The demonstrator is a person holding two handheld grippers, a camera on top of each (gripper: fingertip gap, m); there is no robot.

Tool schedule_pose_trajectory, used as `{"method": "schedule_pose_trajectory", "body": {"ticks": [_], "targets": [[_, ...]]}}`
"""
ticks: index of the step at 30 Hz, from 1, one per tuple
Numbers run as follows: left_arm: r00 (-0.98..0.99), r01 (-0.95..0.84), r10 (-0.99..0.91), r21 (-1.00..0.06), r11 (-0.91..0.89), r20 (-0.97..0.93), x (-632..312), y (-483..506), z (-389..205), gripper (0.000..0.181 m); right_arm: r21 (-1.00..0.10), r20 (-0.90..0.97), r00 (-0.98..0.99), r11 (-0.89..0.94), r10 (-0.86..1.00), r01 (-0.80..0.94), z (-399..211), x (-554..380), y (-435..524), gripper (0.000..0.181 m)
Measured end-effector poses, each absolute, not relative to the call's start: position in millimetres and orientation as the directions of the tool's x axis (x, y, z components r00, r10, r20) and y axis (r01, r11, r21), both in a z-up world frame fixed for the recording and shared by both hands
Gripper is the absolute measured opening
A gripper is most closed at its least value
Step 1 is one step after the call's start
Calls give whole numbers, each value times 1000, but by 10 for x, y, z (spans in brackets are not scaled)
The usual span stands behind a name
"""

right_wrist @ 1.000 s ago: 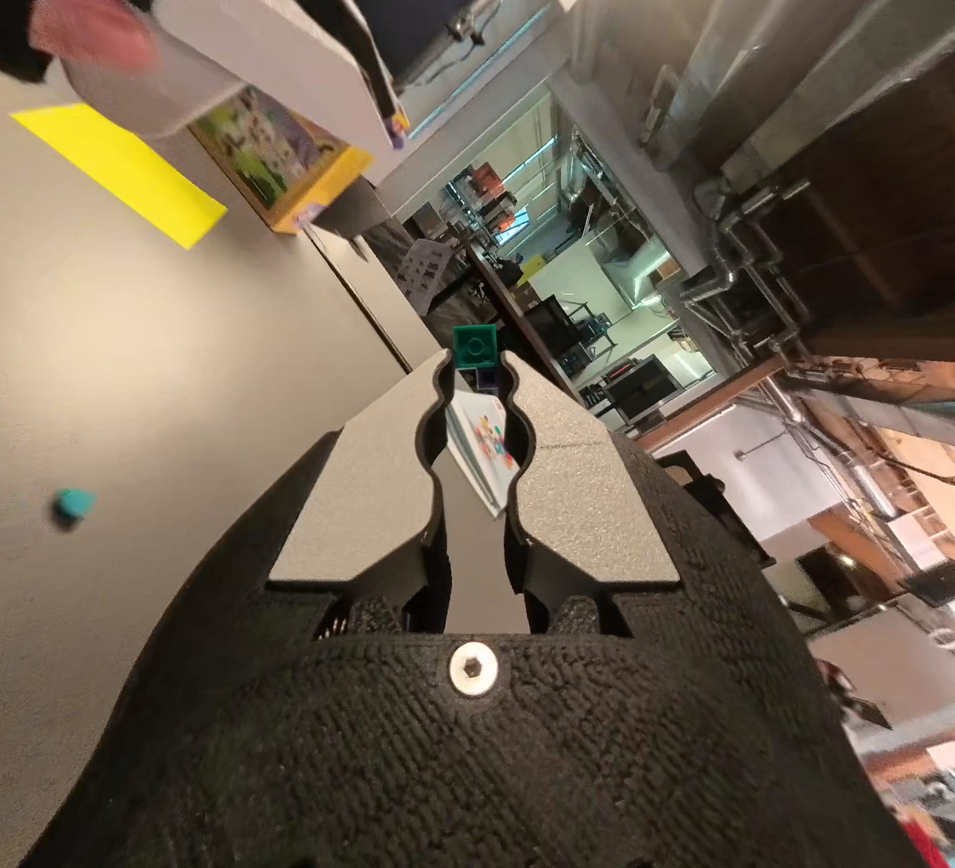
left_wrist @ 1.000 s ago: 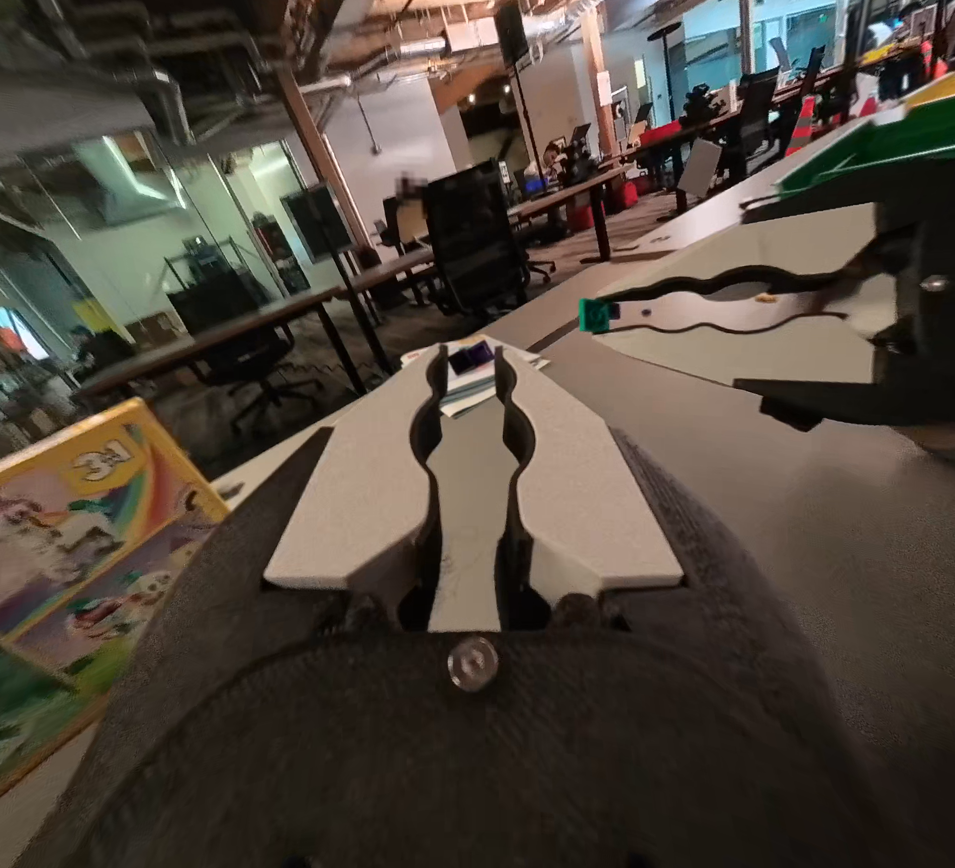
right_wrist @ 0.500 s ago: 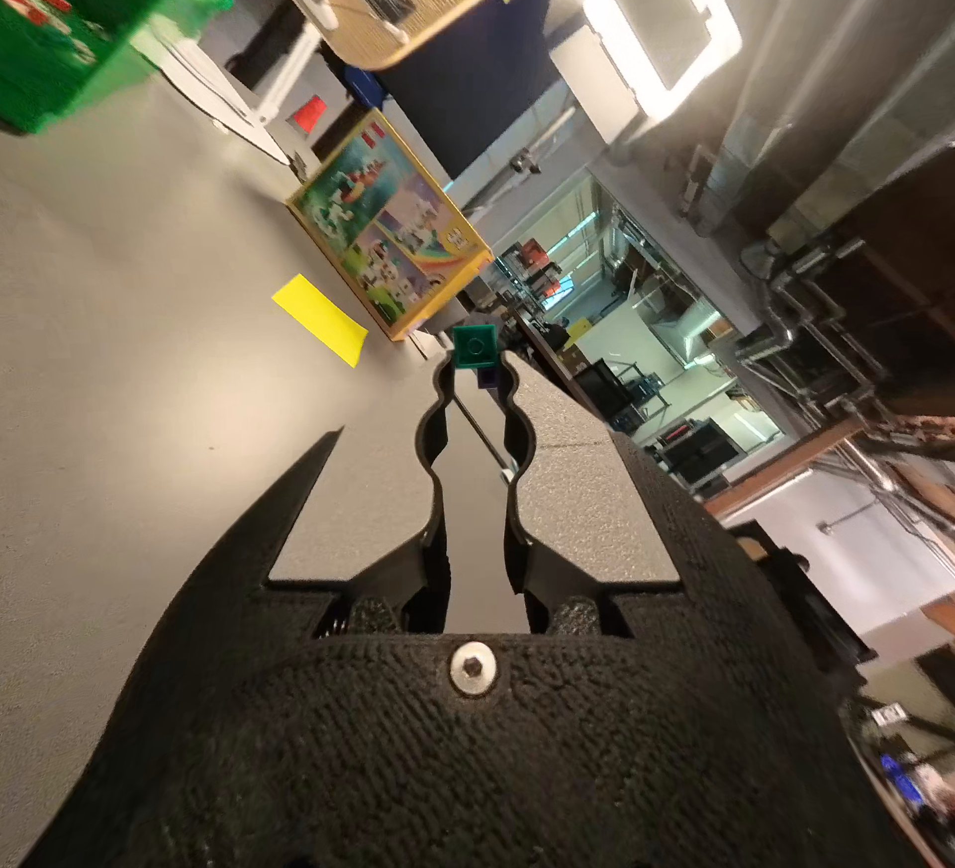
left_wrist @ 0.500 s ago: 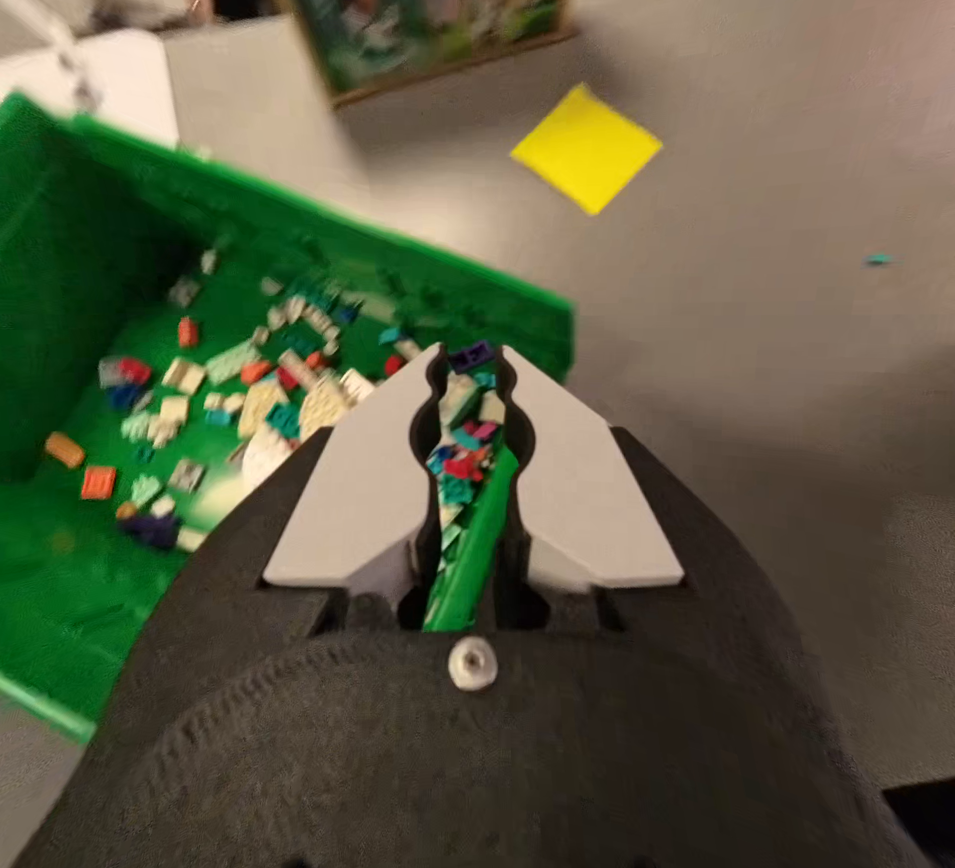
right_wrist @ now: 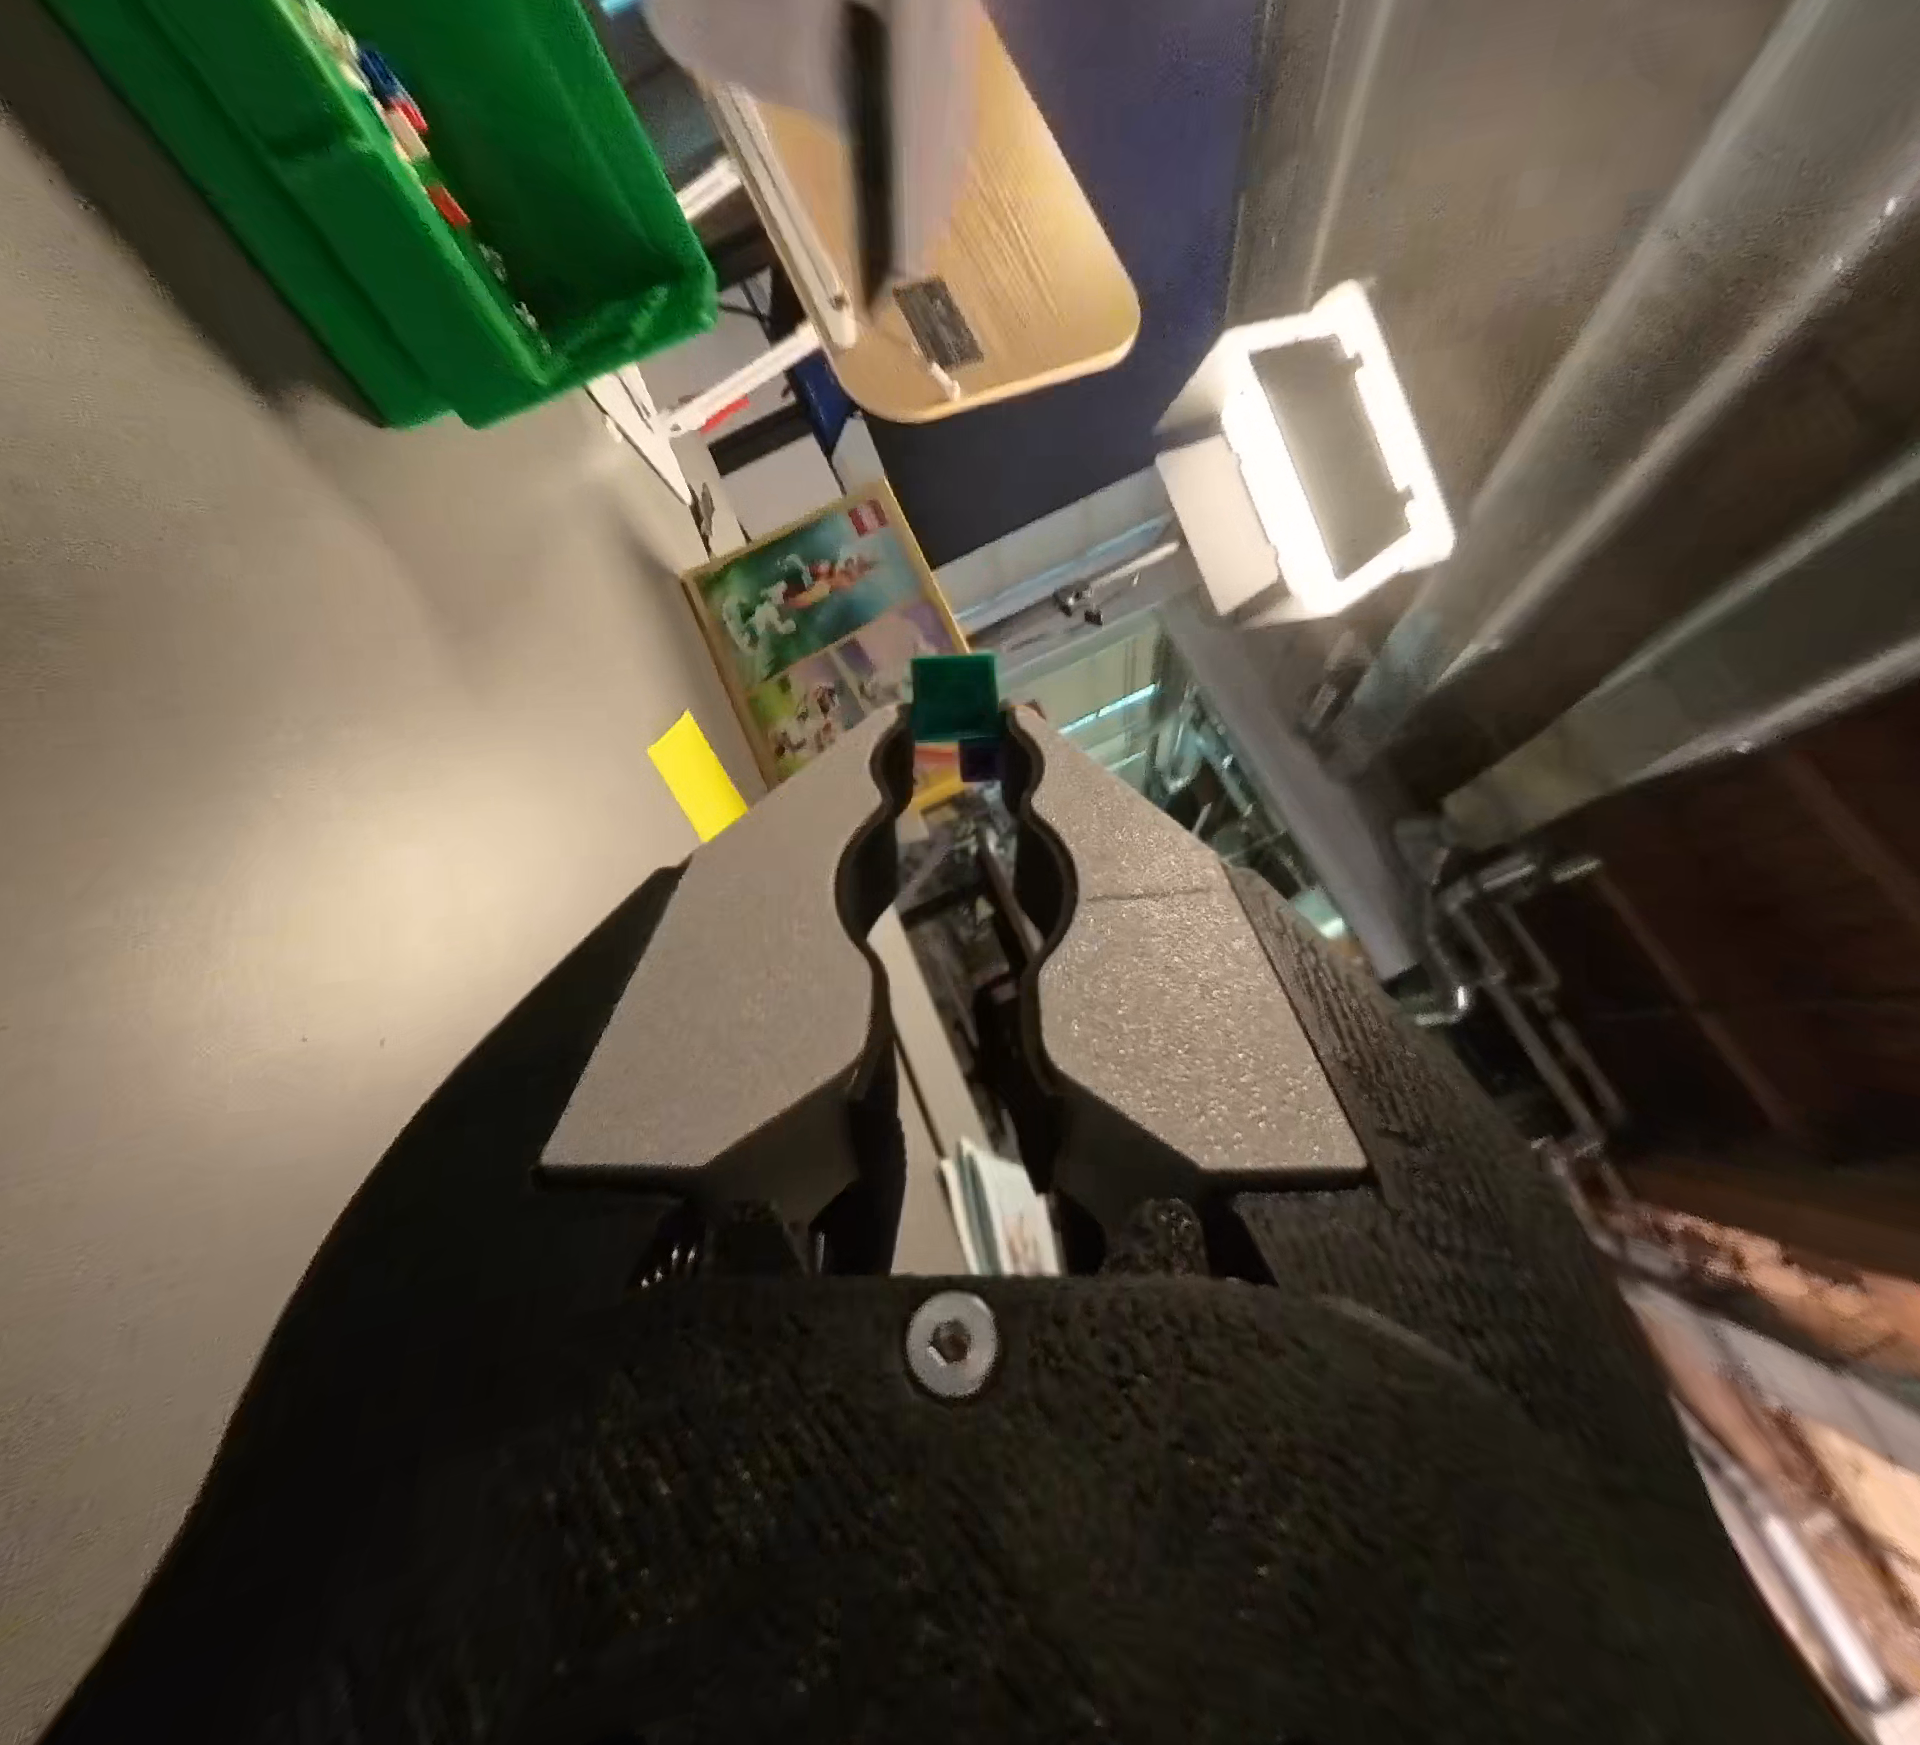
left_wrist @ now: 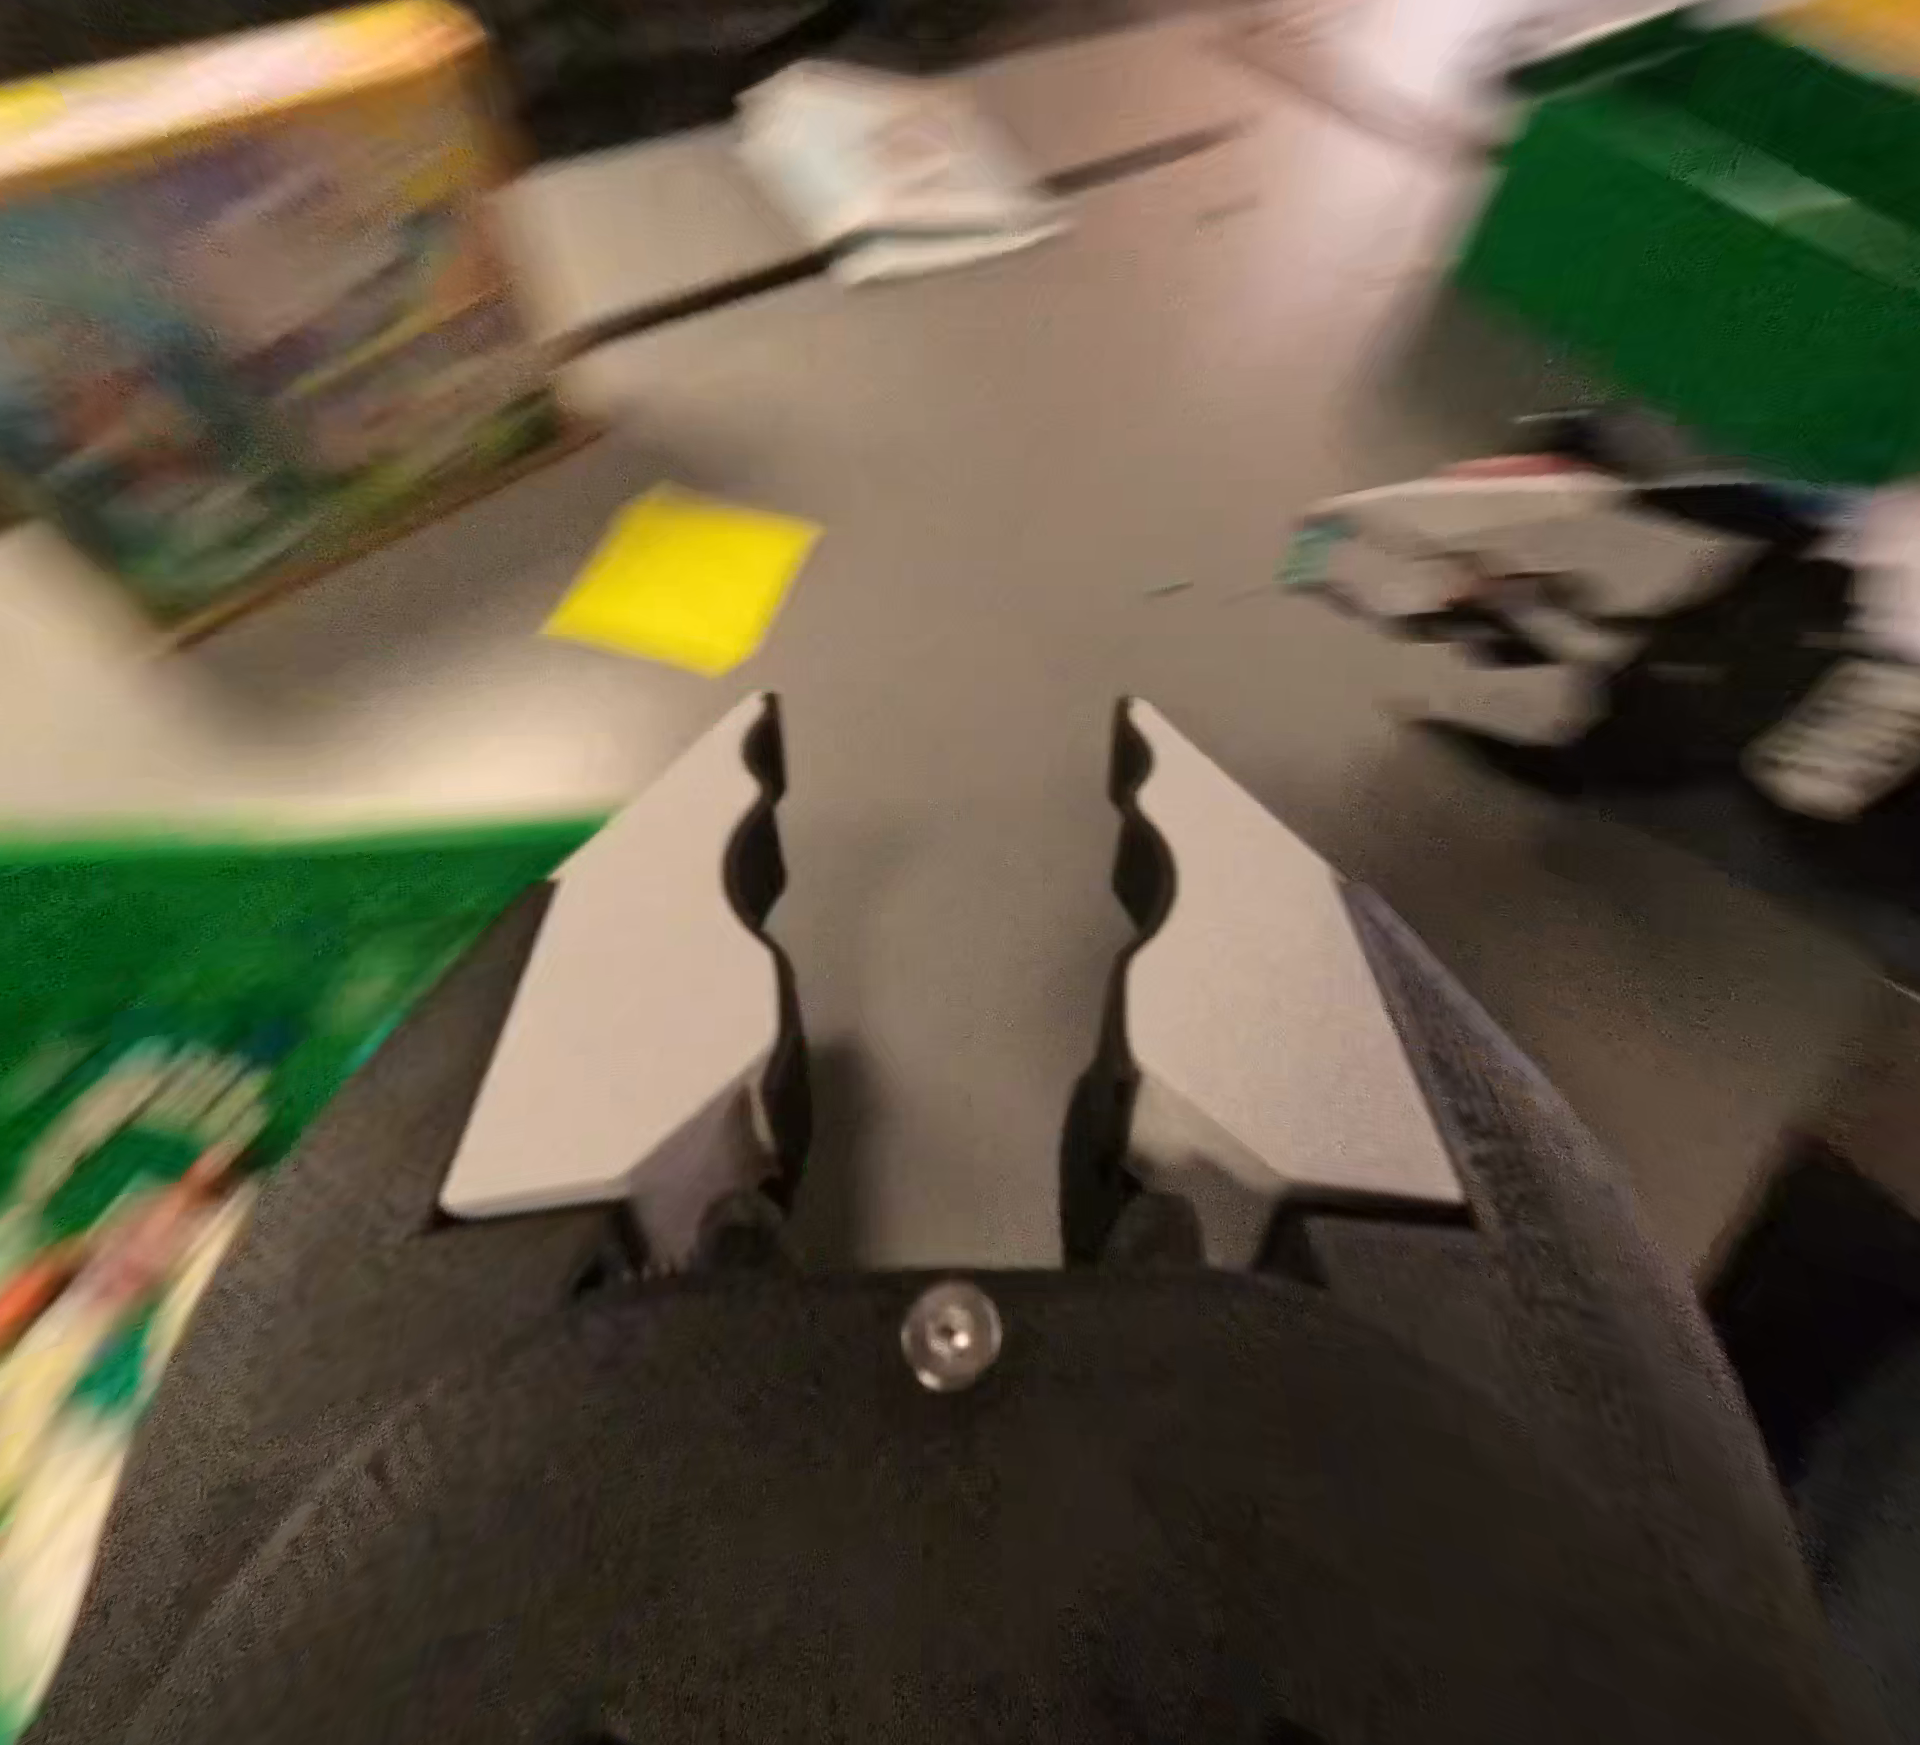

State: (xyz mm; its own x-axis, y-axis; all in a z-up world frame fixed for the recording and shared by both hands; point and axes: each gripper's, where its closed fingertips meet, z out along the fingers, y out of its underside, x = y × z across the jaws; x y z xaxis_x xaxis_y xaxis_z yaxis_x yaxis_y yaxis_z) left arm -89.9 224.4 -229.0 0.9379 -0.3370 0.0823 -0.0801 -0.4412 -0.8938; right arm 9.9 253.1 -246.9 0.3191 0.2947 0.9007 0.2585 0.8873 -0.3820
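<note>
my left gripper [left_wrist: 943, 708] is spread wide and empty above the grey table [left_wrist: 987, 469]. my right gripper [right_wrist: 958, 727] pinches a small green brick [right_wrist: 954, 689] at its tips, a purple piece [right_wrist: 981, 758] just under it.

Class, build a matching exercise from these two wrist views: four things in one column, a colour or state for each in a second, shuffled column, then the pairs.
1. left hand-held gripper
2. right hand-held gripper
3. sticky note
4. bin

A. yellow
B. open, nothing between its fingers
C. green, holding small bricks
D. shut on a small green brick

Pairs: 1-B, 2-D, 3-A, 4-C
</note>
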Motion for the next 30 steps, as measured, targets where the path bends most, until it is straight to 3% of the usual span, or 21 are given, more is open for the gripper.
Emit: {"method": "schedule_pose_trajectory", "body": {"ticks": [3,7,12,16,18,21,23,25,28,30], "targets": [[798,-164,-597,-925,-344,81,-211,2173,-2300,42,-305,932,274,923,239,233,-2506,26,2374,13],[738,-288,-670,-859,-423,83,17,2198,-2722,32,-238,956,225,948,190,213,-2575,-40,2257,13],[723,-241,-682,-885,-399,111,43,2235,-2709,5,-194,967,209,955,147,224,-2598,-54,2243,13],[729,-213,-677,-908,-360,97,5,2241,-2617,26,-161,974,194,961,118,226,-2623,-80,2214,14],[739,-259,-666,-873,-413,96,-30,2241,-2730,26,-156,975,192,961,113,228,-2626,-82,2213,13],[713,-264,-694,-880,-394,97,37,2220,-2739,8,-147,976,194,958,100,247,-2623,-79,2241,13],[720,-321,-694,-891,-320,-10,11,2244,-2727,3,-189,966,220,949,134,253,-2590,-71,2273,15],[741,-416,-649,-876,-243,-172,-76,2302,-2699,3,-298,937,264,915,227,272,-2539,-50,2383,25],[655,-658,-599,-737,-153,-460,-218,2335,-2783,3,-400,909,236,882,345,250,-2596,-34,2448,28],[546,-786,-586,-608,-111,-598,-271,2336,-2867,3,-385,921,167,887,352,255,-2707,-71,2413,24]]}}
